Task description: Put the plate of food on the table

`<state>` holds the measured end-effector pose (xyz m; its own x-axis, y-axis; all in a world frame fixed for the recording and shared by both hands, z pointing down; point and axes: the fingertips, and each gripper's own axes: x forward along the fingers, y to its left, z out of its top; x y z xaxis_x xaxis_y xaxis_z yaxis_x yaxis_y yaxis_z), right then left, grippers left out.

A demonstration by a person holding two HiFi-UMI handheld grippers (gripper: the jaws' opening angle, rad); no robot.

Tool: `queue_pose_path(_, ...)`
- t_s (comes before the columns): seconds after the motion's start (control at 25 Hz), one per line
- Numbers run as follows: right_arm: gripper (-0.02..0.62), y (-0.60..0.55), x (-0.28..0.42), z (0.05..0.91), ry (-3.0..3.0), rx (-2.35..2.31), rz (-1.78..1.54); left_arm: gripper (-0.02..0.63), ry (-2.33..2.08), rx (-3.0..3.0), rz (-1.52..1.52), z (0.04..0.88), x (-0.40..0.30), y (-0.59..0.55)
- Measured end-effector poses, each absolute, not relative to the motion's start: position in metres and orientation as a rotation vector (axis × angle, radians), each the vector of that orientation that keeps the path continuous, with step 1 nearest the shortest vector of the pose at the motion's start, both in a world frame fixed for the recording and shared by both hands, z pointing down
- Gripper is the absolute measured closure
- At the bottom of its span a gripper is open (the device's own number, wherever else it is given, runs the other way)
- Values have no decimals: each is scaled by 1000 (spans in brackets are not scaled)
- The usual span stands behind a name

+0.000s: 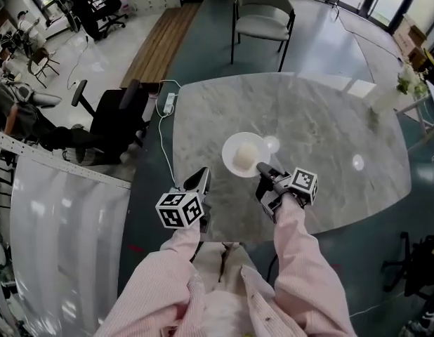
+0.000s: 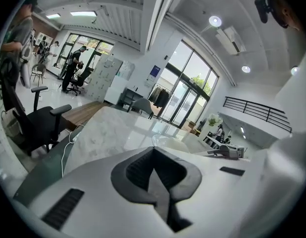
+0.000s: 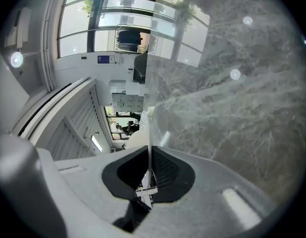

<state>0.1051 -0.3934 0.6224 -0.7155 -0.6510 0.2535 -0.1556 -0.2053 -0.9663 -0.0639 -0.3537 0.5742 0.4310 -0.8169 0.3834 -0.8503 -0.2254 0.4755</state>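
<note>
- White plate (image 1: 231, 144), the only one, sits over the marble table (image 1: 329, 111) just inside the middle of the near edge. I cannot tell whether its base already rests on the stone or hangs barely above it.
- One pale, rounded piece of food (image 1: 246, 157) lies at the plate's centre.
- The right gripper (image 1: 262, 168) pinches the plate's near-right rim. In the right gripper view the thin rim (image 3: 149, 128) runs edge-on between jaws that are almost closed on it.
- The left gripper (image 1: 204, 179) hovers by the table's near edge, left of the plate and apart from it. Its jaws are pressed together with nothing between them.
- Progress, as I judge it, is late: the plate is at a sensible spot on the table. What looks left is to settle it flat, let go of the rim and draw the right gripper clear.
- Counts: one plate, one piece of food, two grippers, one table.
- Further out, one grey chair (image 1: 262, 16) stands at the table's far edge and one black office chair (image 1: 115, 114) stands off its left edge.
</note>
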Motion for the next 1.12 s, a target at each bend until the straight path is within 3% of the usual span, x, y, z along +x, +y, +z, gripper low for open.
queue_pose_path(1.12, 578, -394, 88, 666, 1674, -1156, -2087, 615, -1313, 1947, 114, 632, -59, -356)
